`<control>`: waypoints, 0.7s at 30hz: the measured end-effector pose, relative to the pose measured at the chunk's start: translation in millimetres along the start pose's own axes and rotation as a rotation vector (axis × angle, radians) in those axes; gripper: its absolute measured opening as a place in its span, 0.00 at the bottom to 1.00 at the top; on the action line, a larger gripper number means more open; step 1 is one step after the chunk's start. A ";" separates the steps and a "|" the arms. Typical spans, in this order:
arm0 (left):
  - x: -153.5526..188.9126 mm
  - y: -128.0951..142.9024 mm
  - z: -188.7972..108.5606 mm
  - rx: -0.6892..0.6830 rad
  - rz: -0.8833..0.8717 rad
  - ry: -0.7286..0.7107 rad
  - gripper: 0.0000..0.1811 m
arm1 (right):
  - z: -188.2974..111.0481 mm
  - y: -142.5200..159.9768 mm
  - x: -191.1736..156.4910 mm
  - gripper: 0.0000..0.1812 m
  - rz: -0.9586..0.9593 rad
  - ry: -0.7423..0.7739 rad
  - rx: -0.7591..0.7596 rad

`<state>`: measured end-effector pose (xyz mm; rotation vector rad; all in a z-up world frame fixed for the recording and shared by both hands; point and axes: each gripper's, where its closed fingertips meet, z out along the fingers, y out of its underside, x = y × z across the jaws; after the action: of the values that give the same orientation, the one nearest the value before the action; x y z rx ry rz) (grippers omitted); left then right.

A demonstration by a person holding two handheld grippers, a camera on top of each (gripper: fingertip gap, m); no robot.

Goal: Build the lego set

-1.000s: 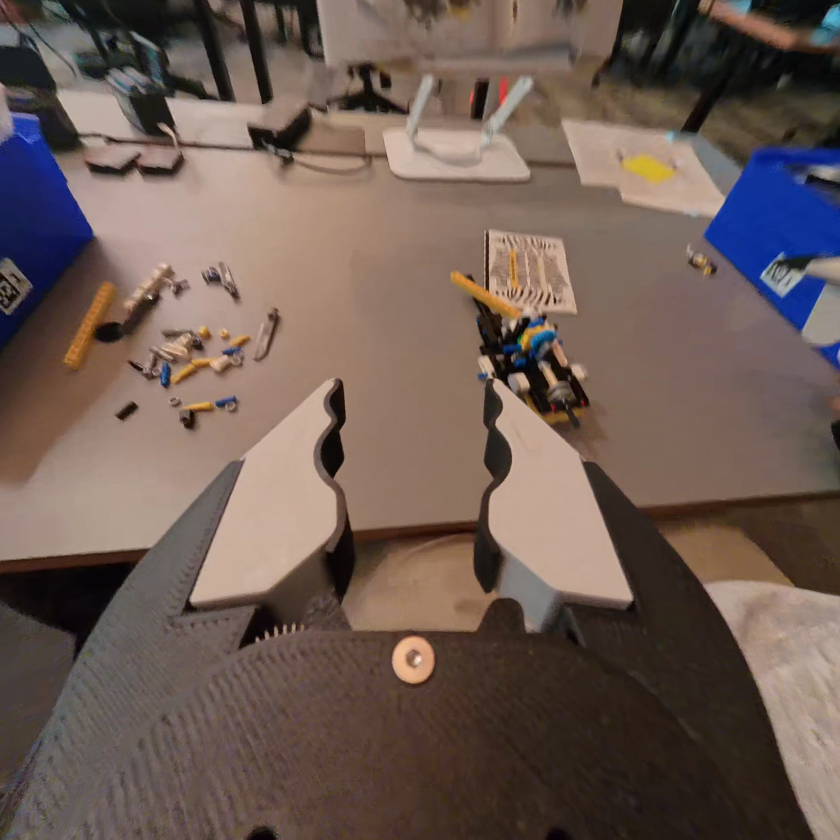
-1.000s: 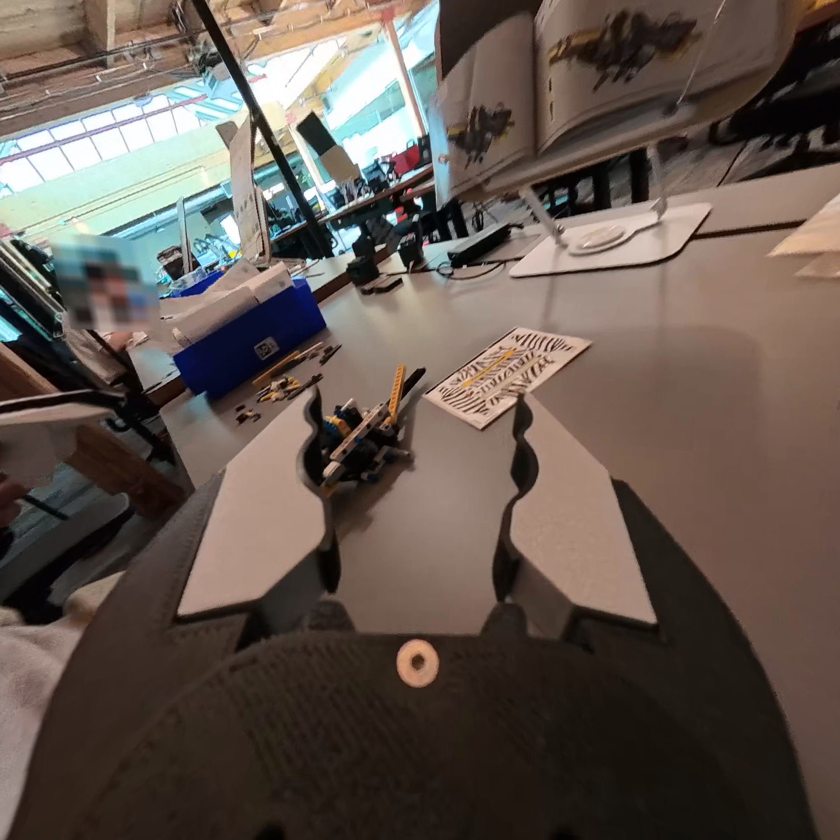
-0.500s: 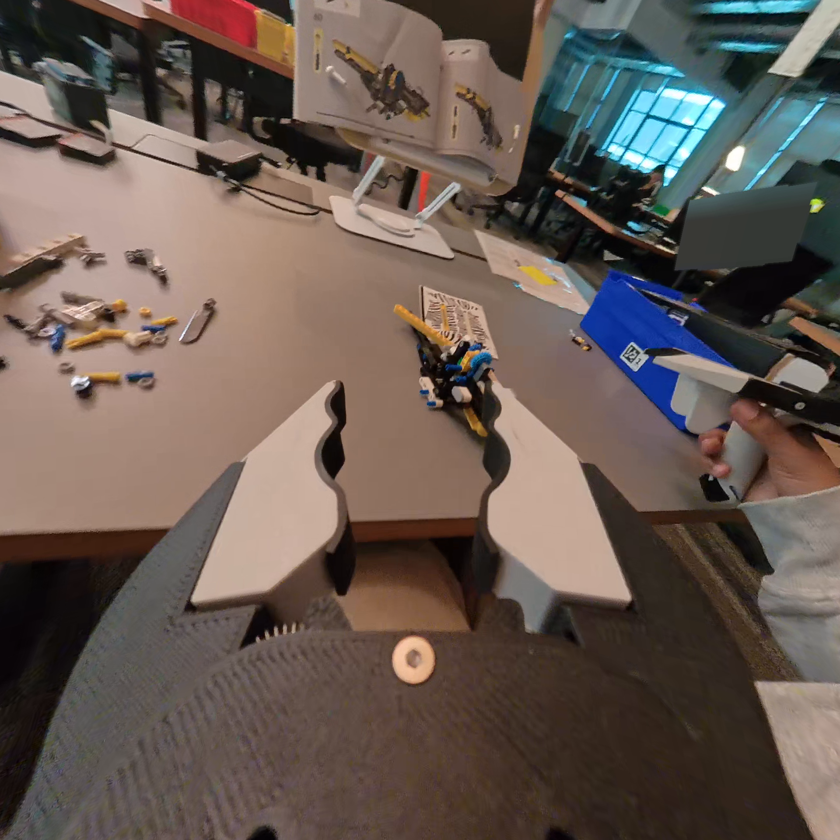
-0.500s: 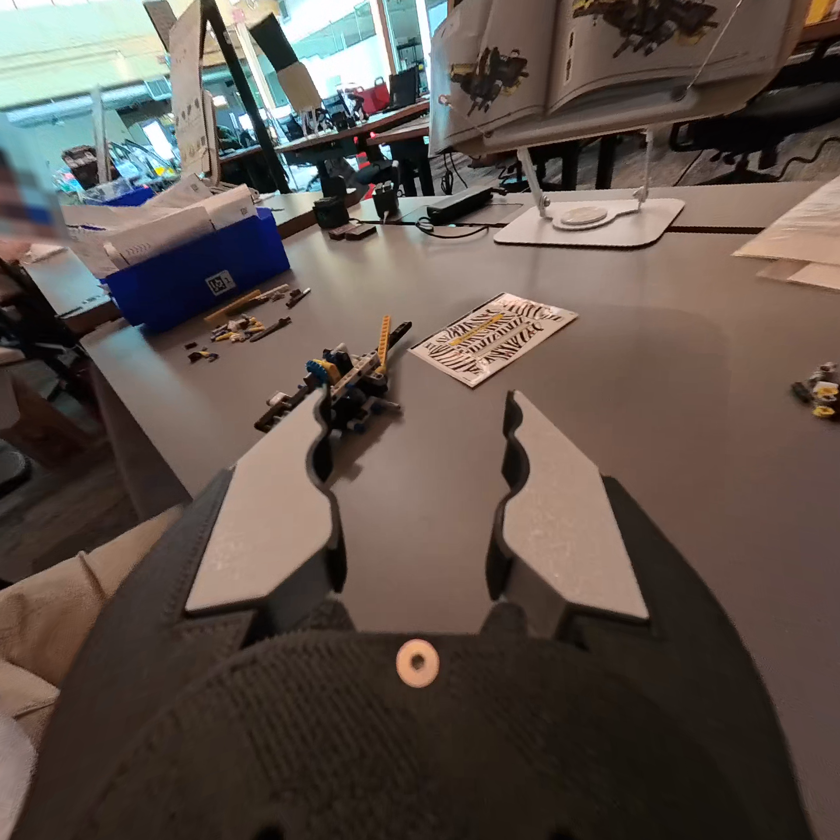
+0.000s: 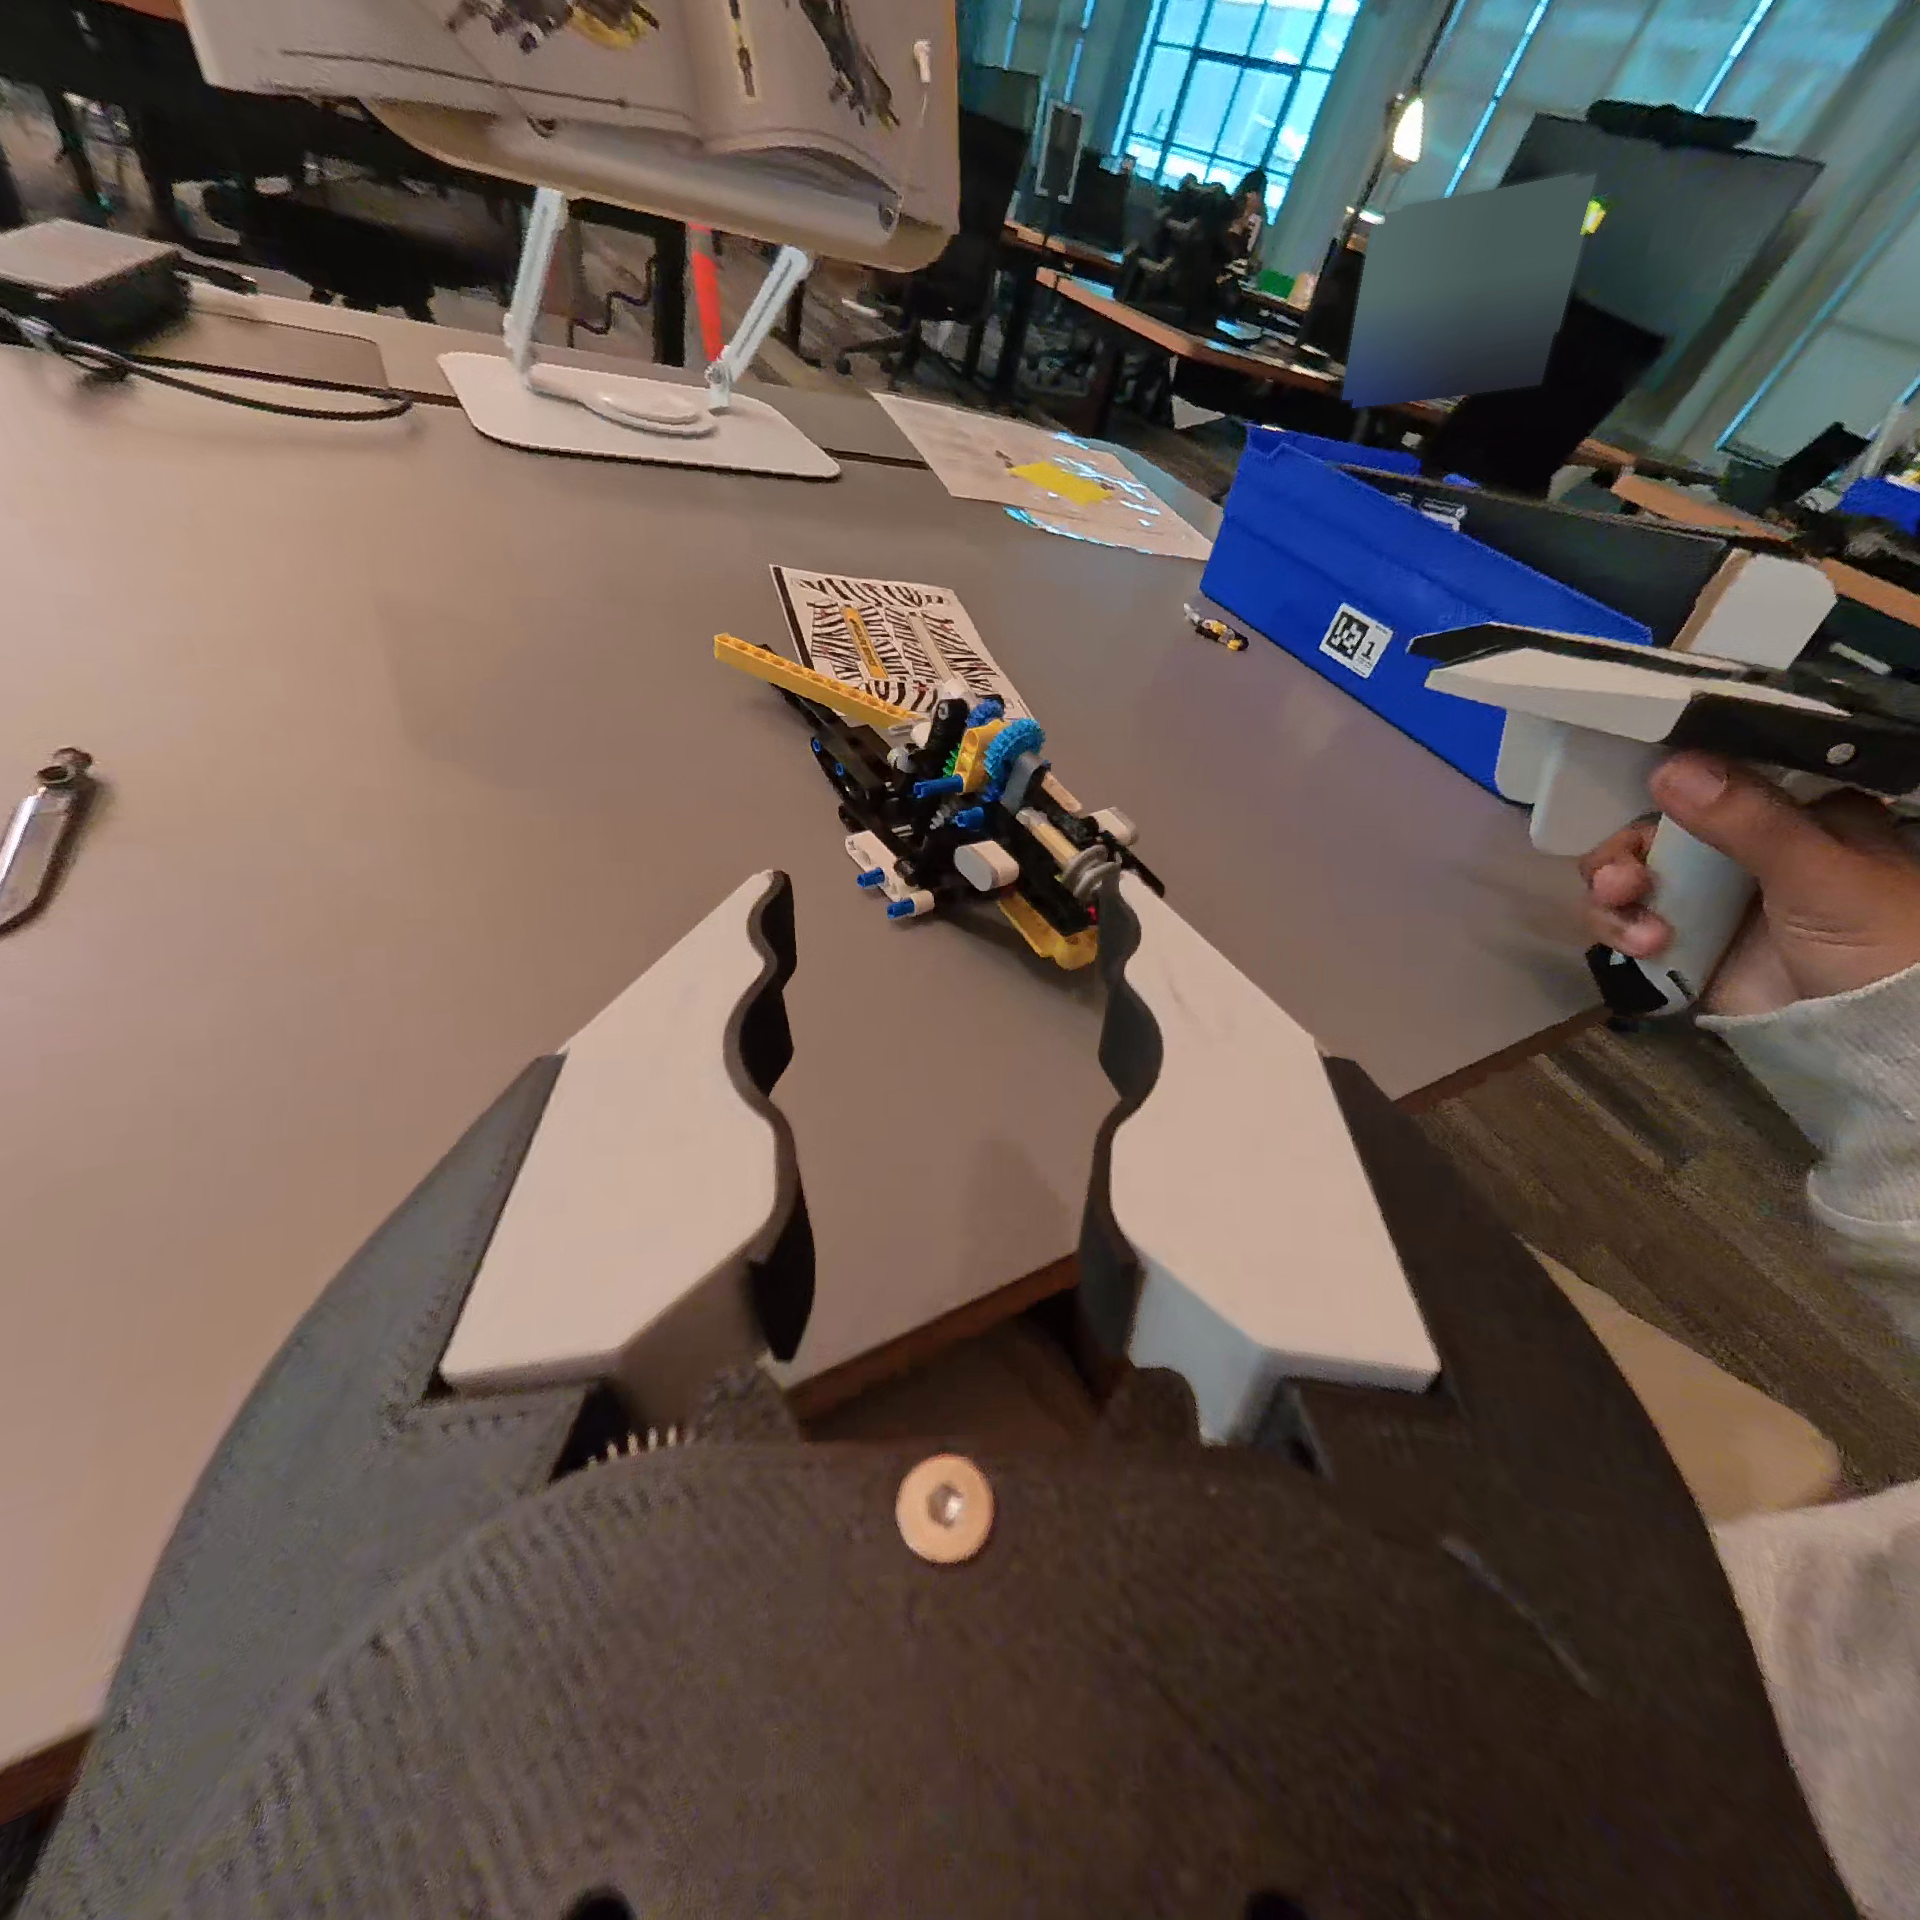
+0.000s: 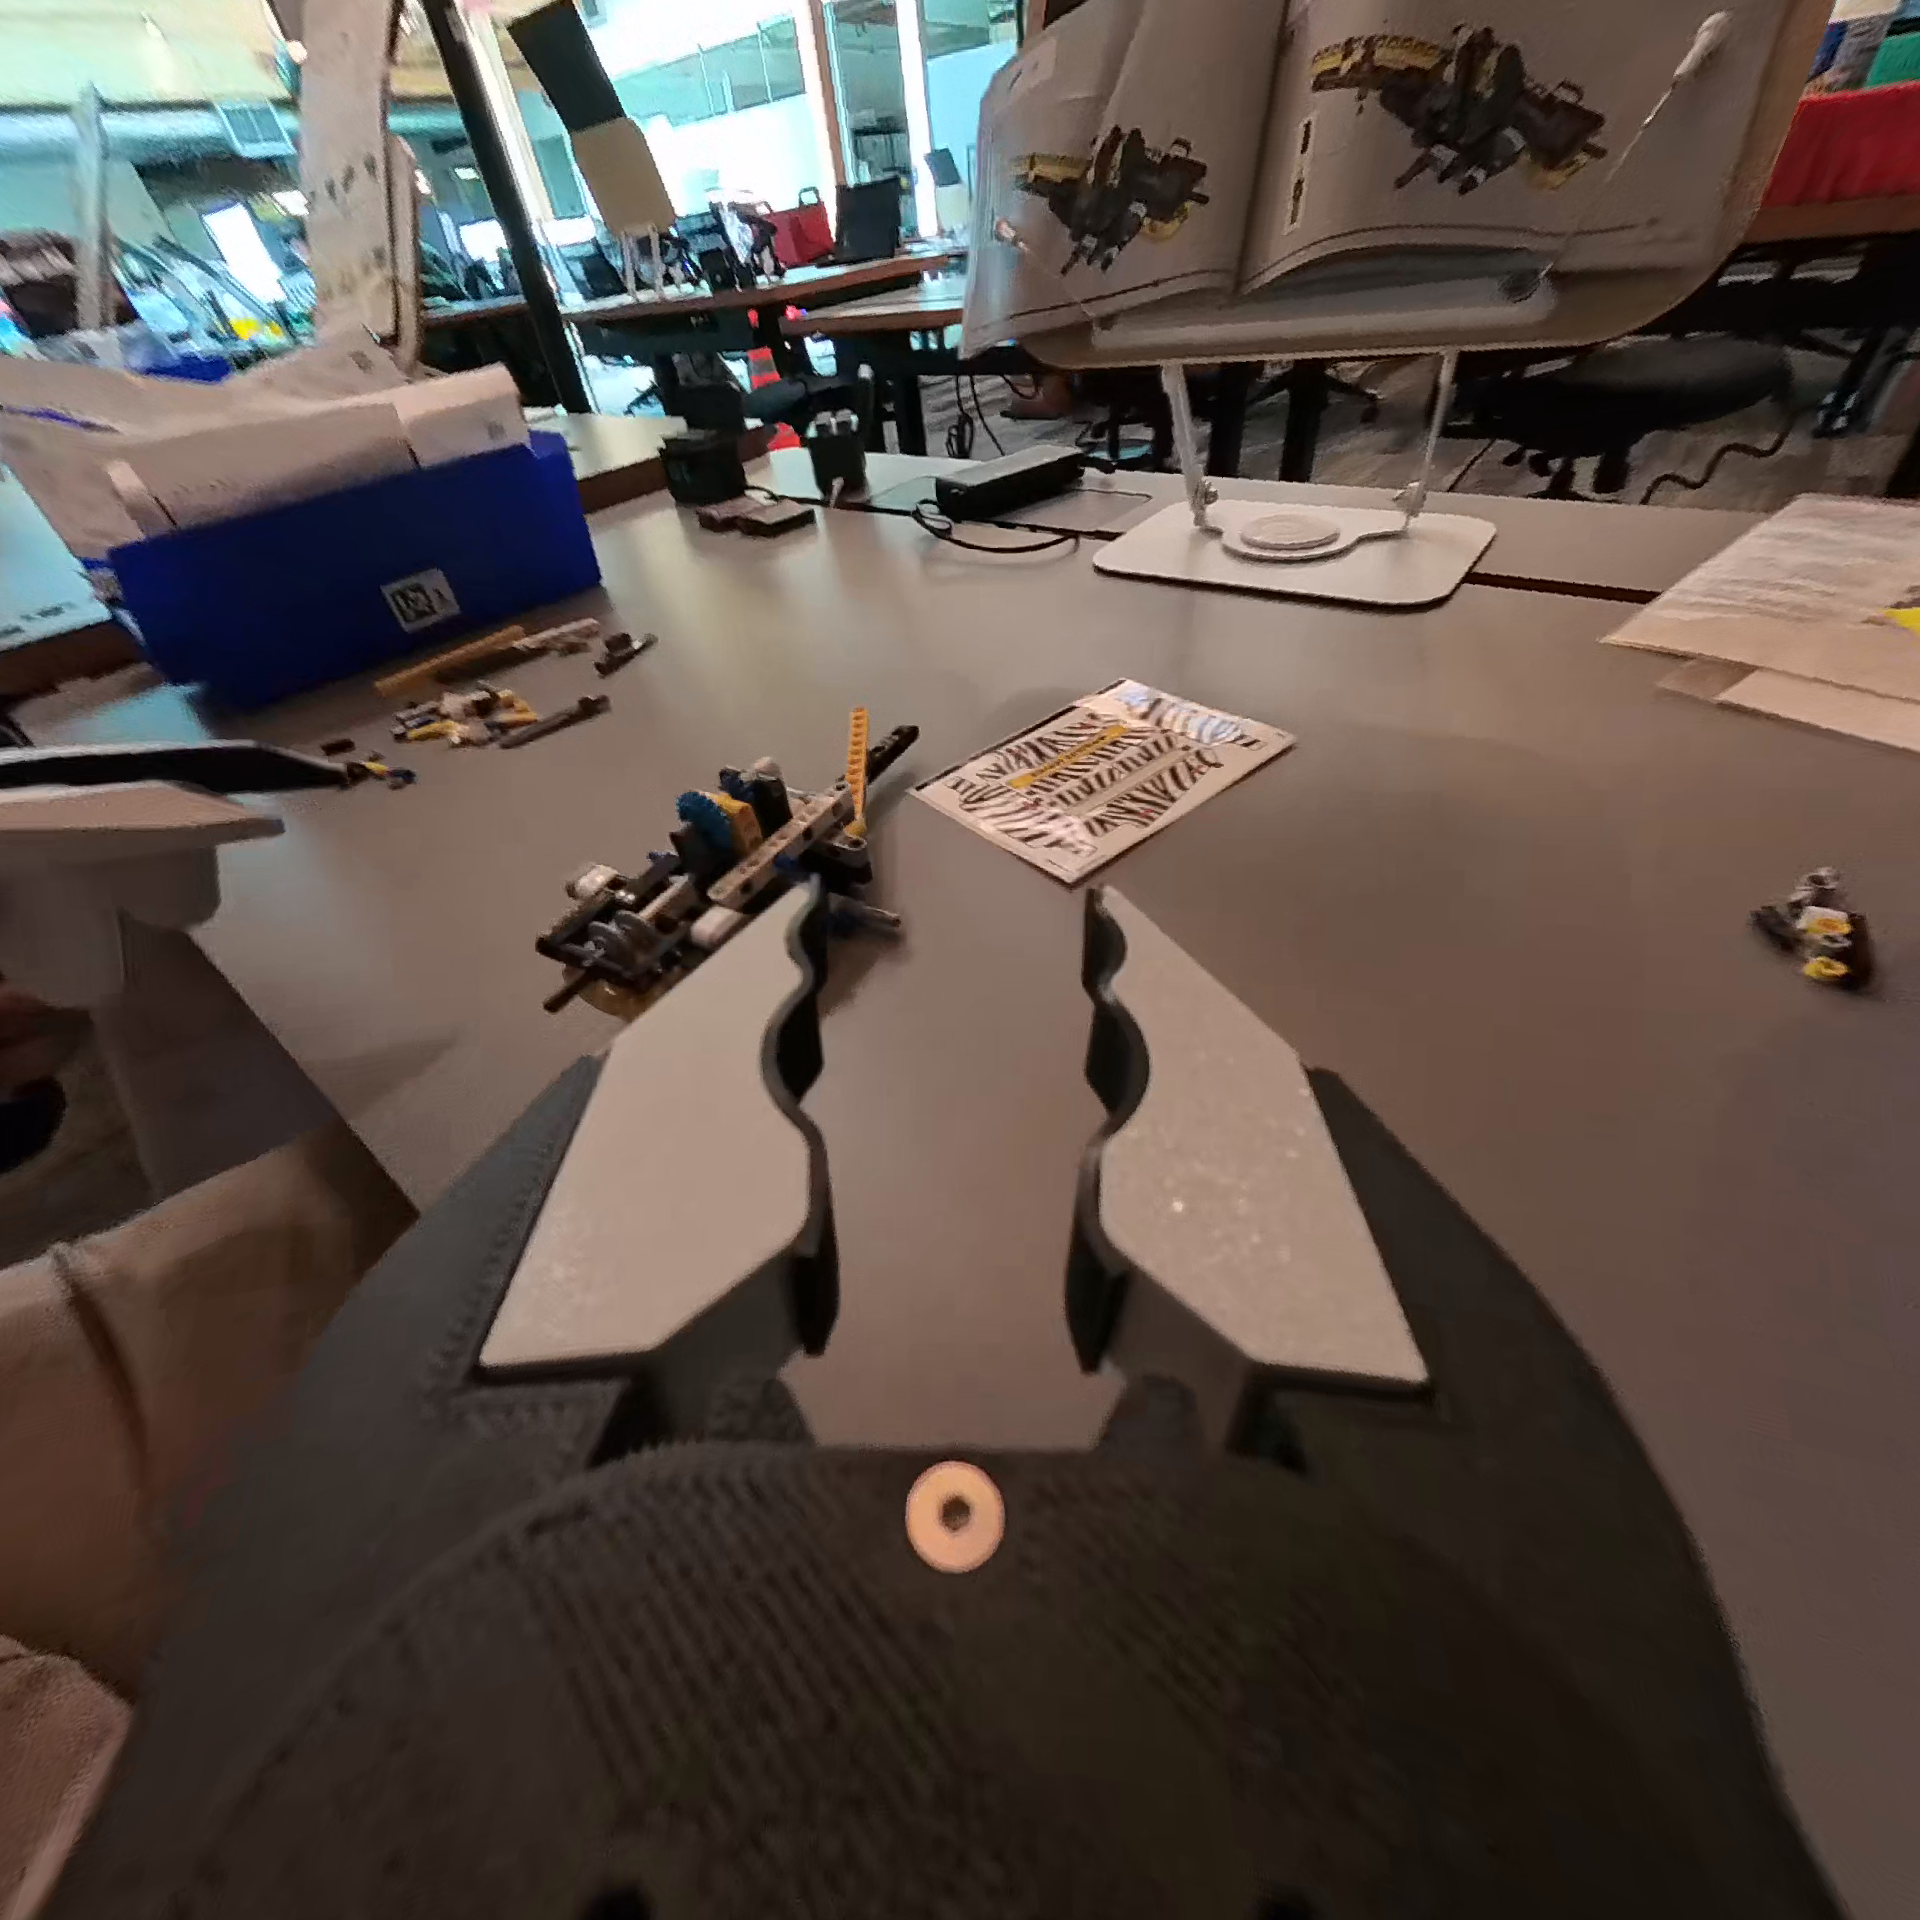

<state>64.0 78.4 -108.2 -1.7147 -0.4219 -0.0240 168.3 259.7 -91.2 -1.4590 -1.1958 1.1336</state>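
Both claws are standing spread and are holding nothing: the left gripper (image 5: pixel 940 894) is hanging over the near edge of the grey table (image 5: pixel 416 675), and the right gripper (image 6: pixel 948 902) is hanging a little above the table top. The half-built lego model (image 5: pixel 951 810), black with yellow beams and a blue gear, is lying on the table just beyond both of them, a little left of the right gripper's line. I am judging that the step in hand is to take the model, so one claw should be coming from the side and closing on the solid black frame, not on the long yellow beam (image 6: pixel 857 764) that is sticking up, because that part looks weak. The striped sticker sheet (image 6: pixel 1101 795) is lying just behind the model and could be caught. Loose pieces (image 6: pixel 468 712) are waiting near the blue bin (image 6: pixel 343 592), well apart, and the instruction book (image 6: pixel 1299 156) is standing open on its stand.
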 end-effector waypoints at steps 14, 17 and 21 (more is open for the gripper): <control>-54.9 -52.8 58.5 0.127 0.028 0.143 0.31 | 35.9 -20.9 -4.5 0.20 -0.020 -0.051 0.090; -46.3 -56.2 52.6 0.188 0.067 0.160 0.30 | 49.0 -28.4 -1.3 0.20 0.046 -0.076 0.121; -19.6 -56.3 42.8 0.170 0.178 0.232 0.31 | 48.4 -23.9 -4.6 0.22 0.111 -0.105 0.106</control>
<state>20.0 121.2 -67.9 -1.5544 -0.0953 -0.0557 116.6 262.3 -75.5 -1.4136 -1.1191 1.3440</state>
